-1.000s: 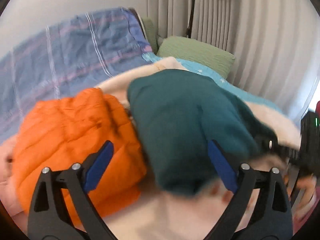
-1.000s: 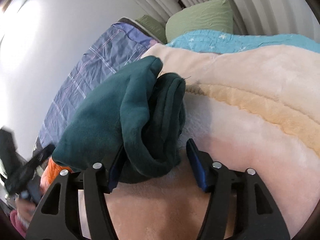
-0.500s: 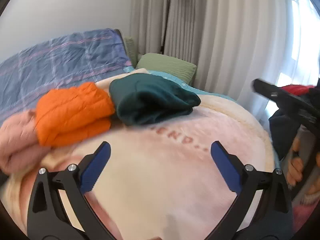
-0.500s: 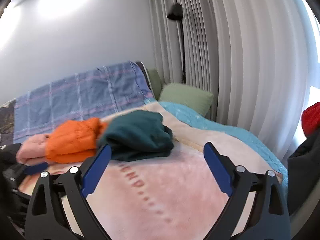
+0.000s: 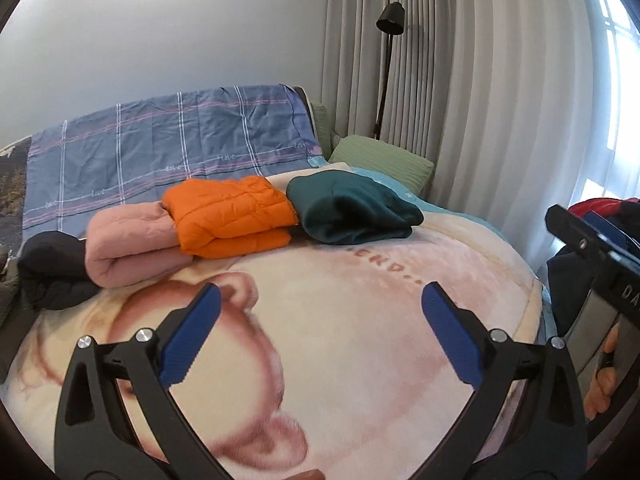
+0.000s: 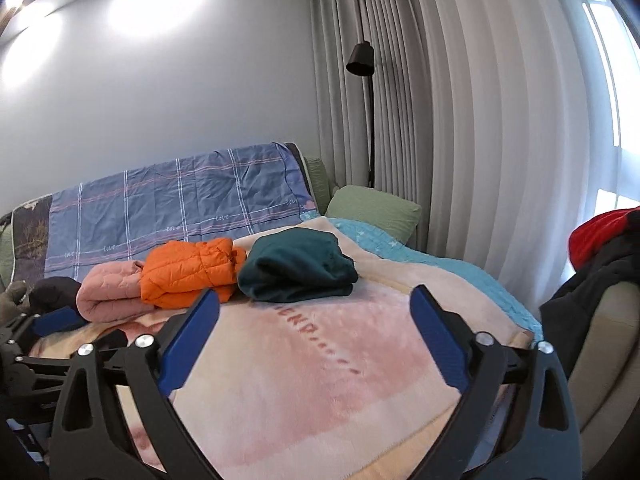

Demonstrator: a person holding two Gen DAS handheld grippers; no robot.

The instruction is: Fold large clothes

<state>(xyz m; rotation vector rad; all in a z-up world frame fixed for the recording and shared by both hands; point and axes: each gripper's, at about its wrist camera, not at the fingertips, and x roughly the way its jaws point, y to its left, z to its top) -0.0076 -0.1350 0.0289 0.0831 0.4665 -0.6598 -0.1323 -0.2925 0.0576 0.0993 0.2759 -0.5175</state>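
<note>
- Both grippers have pulled back from the folded teal garment (image 5: pixel 352 210); a second ago the right one had it between its jaws.
- Teal garment lies at far end of pink blanket (image 5: pixel 340 360), touching orange jacket (image 5: pixel 230 216) on its left; pink bundle (image 5: pixel 128 246) further left.
- Left gripper (image 5: pixel 320 336): jaws wide, empty.
- Right gripper (image 6: pixel 316 338): jaws opening, nothing between.

Four folded garments (image 5: pixel 352 210) lie side by side on the blanket (image 5: pixel 360 360), pillow (image 5: pixel 384 158) behind.
</note>
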